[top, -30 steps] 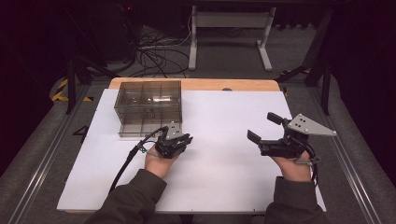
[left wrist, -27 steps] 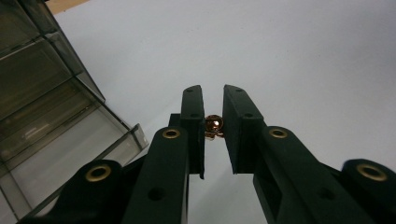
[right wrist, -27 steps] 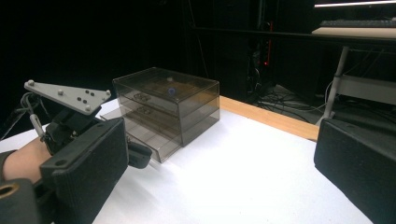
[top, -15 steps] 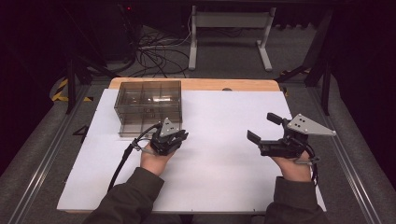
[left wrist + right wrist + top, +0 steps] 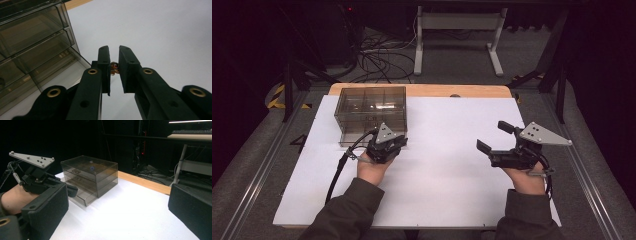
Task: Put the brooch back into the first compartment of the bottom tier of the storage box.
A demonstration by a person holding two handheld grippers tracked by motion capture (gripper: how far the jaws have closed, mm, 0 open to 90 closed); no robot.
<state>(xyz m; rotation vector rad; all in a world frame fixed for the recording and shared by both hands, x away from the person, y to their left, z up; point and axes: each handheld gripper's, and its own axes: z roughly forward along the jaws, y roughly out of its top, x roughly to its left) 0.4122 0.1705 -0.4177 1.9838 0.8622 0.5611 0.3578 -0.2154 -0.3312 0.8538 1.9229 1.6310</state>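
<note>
One smoky clear drawer box (image 5: 370,114) stands on the white sheet (image 5: 452,130) that covers the table, toward the sheet's far left corner; every place below is given from that box. It has three drawer levels stacked one above another, and the lowest drawer (image 5: 83,197) is pulled out toward the person. No label or writing can be read on the box, the sheet or either tool.

There are two hand-held grippers. The left gripper (image 5: 385,145) sits just in front of the box, at the open lowest drawer, with its grey three-cornered plate on top and its cable trailing back along the sleeve. In the left gripper view its jaws stand nearly together, pinching one small coppery-orange item (image 5: 114,68) between the pads (too small and too hidden to name further). That item hangs just beside the front corner of the pulled-out drawer, to the right of it in that view, above the white sheet.

The right gripper (image 5: 494,140) is held well apart from the box, off to its right and nearer the person, over bare sheet. Its jaws are spread wide with nothing between them, and from its own view they frame the box and the other hand (image 5: 15,197).
</note>
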